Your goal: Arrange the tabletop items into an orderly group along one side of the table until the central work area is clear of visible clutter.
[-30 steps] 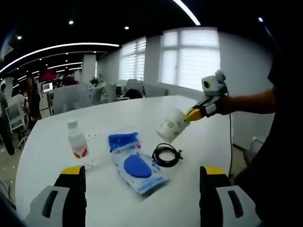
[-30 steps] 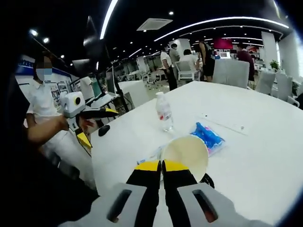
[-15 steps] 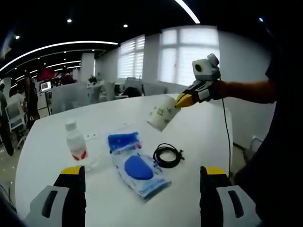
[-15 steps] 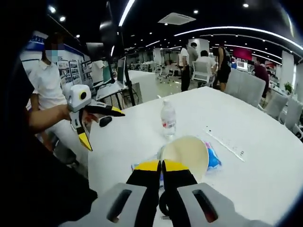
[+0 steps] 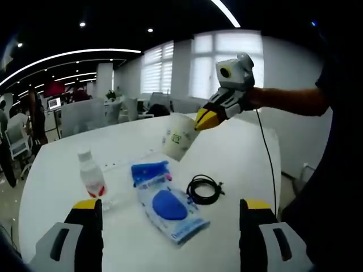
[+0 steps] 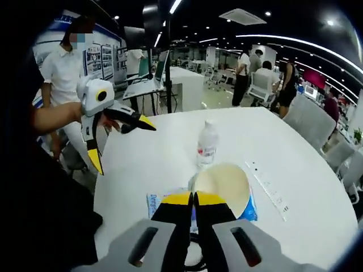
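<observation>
— Where's the cup right now?

— Up in the air. My right gripper (image 6: pixel 193 198) has its yellow-tipped jaws pinched together on the rim of the paper cup (image 6: pixel 222 182), which hangs tilted above the white table (image 6: pixel 153 158), mouth towards my camera. In the left gripper view I see the same cup (image 5: pixel 178 136) above the blue packet (image 5: pixel 168 201), with the right gripper (image 5: pixel 205 118) on its upper edge.

— And your left one?

— My left gripper (image 5: pixel 168 211) is released, jaws spread wide and holding nothing, low over the near edge of the table (image 5: pixel 244 158). In the right gripper view it (image 6: pixel 120 140) sits off to the left, gaping, in the person's hand.

— What's lying on the table?

— A small water bottle (image 5: pixel 92 177) with a red label, upright, left of the blue packet. Just right of the packet, a coiled black cable (image 5: pixel 205 188). Beyond them a thin white strip (image 6: pixel 267 186), possibly a ruler; I can't read it from here. The bottle (image 6: pixel 207 144) also shows past the cup in the right gripper view.
</observation>
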Demonstrator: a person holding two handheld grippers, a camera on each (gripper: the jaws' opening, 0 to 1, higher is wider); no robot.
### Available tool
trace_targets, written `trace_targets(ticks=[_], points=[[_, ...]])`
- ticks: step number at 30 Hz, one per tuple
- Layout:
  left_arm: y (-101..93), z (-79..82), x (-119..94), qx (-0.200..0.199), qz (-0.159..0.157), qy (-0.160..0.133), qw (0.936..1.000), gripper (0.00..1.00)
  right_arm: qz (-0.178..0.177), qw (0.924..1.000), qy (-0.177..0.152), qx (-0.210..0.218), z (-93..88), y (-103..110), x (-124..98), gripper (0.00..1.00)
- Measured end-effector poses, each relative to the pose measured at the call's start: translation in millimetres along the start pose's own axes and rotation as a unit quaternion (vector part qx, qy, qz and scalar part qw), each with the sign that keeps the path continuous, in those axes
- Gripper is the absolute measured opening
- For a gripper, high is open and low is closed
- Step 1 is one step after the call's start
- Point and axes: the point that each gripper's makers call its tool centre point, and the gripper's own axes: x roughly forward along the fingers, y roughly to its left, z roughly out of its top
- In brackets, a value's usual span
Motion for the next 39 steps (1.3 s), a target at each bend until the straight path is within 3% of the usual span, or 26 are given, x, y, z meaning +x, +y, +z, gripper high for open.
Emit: trace_targets(ticks=[6, 15, 39], points=[[4.0, -3.4, 1, -0.001, 0.000, 0.006, 1.0000, 1.00, 0.013, 0.9985, 0.033, -0.042, 5.6, -2, 20, 0.00], [9.0, -4.3, -1, -0.002, 0.000, 0.004, 1.0000, 1.00, 0.026, 0.9958, 0.055, -0.068, 14.9, -7, 44, 0.00], [23.5, -14.3, 8, -0.003, -0.009, 0.019, 0.9998, 0.99, 0.050, 0.9841, 0.112, -0.129, 2.2, -22, 113, 0.00]])
